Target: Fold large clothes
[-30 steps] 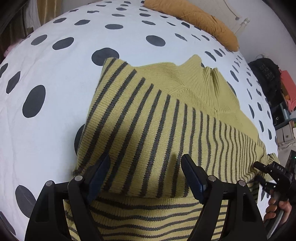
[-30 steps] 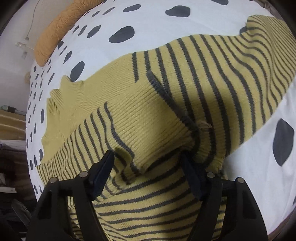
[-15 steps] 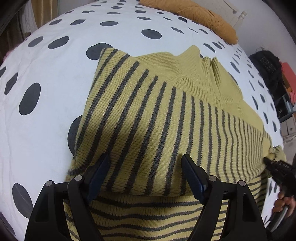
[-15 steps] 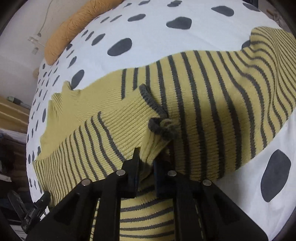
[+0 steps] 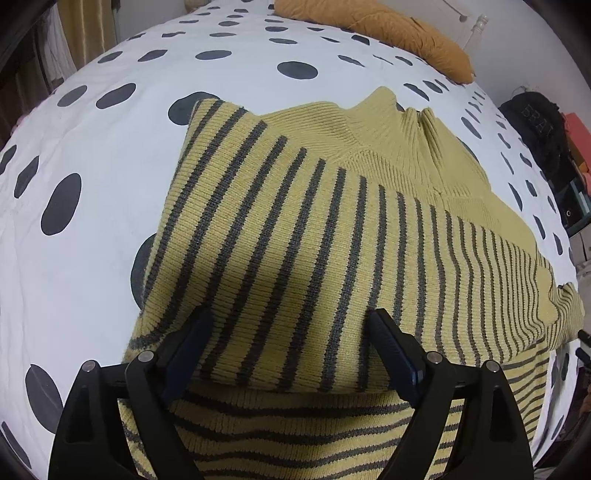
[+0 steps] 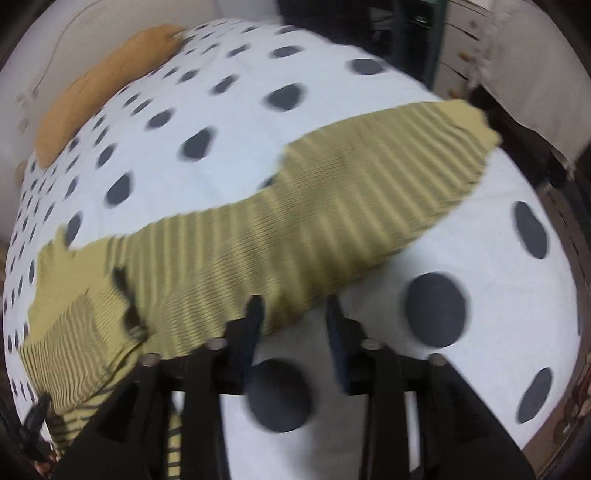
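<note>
A mustard-yellow knit sweater with dark grey stripes [image 5: 295, 236] lies on a white bed sheet with dark dots [image 5: 92, 184]. One striped sleeve is folded across its body. My left gripper [image 5: 291, 350] is open, its fingers straddling the folded sleeve's near edge. In the right wrist view, which is blurred by motion, the sweater [image 6: 295, 236] stretches across the bed. My right gripper [image 6: 295, 332] is open and empty at the sweater's near edge, over the bare sheet [image 6: 369, 147].
An orange-brown pillow [image 5: 388, 33] lies at the far end of the bed, also in the right wrist view [image 6: 92, 103]. A black bag [image 5: 535, 122] and boxes stand beside the bed at right. Furniture [image 6: 498, 55] lines the far side.
My right gripper was shut on the sleeve cuff half a second ago; it has let go, opened and swung to the right. My left gripper stays open in place.
</note>
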The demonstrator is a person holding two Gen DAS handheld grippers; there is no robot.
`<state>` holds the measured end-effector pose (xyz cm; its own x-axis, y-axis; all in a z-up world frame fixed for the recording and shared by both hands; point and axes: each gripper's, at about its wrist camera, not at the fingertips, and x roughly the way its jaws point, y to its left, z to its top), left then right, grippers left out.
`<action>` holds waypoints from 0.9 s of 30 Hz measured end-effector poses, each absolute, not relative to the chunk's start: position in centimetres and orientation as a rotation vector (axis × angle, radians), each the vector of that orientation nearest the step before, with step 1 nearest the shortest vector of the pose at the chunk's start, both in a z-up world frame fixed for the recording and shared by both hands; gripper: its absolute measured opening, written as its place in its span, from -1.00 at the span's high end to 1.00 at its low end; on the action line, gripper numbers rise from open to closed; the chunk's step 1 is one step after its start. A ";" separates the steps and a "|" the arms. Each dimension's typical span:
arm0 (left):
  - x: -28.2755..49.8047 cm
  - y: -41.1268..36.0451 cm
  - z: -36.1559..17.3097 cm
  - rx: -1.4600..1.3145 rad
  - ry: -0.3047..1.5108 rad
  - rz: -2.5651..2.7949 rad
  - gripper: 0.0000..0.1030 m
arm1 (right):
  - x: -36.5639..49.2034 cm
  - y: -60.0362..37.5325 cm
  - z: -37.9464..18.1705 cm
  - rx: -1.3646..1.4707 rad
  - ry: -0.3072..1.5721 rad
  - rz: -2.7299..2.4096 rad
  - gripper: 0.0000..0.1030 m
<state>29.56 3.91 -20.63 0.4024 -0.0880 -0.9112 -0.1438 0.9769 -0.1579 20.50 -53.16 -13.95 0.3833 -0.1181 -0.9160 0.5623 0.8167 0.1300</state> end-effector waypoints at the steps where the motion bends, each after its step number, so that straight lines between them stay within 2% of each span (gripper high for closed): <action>1: 29.5 3.8 -20.7 -0.219 1.155 0.035 -0.75 | 19.9 -55.1 -13.9 0.509 1.080 -0.472 -0.41; 6: 29.5 2.9 -21.0 -0.170 1.149 0.044 -0.83 | 17.9 -64.3 -14.3 0.718 0.978 -0.556 -0.43; 10: 29.6 2.4 -21.2 -0.157 1.148 0.053 -0.99 | 18.3 -68.8 -15.0 0.746 0.949 -0.634 -0.43; 14: 29.9 1.7 -21.6 -0.119 1.150 0.083 -0.99 | 19.1 -72.6 -17.0 0.778 0.946 -0.693 -0.42; 17: 29.9 1.6 -21.7 -0.107 1.144 0.089 -0.99 | 19.9 -73.9 -16.9 0.775 0.874 -0.685 -0.41; 20: 29.8 1.6 -21.8 -0.107 1.133 0.092 -0.99 | 20.8 -74.7 -17.0 0.804 0.828 -0.642 -0.30; 21: 29.7 1.6 -21.8 -0.104 1.131 0.093 -0.99 | 21.2 -74.9 -17.3 0.809 0.831 -0.643 -0.22; 23: 29.7 1.5 -21.9 -0.097 1.128 0.098 -0.99 | 21.8 -74.6 -17.6 0.804 0.836 -0.644 0.18; 24: 29.8 1.5 -21.9 -0.096 1.128 0.098 -0.99 | 21.9 -74.5 -17.6 0.806 0.830 -0.628 0.62; 27: 29.7 1.5 -21.8 -0.101 1.128 0.095 -0.99 | 21.6 -73.8 -16.6 0.801 0.781 -0.571 0.69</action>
<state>29.73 1.51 -21.84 0.4249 0.0248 -0.9049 -0.1271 0.9914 -0.0325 21.58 -73.84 -16.60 0.5902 -0.1588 -0.7915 0.7062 0.5765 0.4109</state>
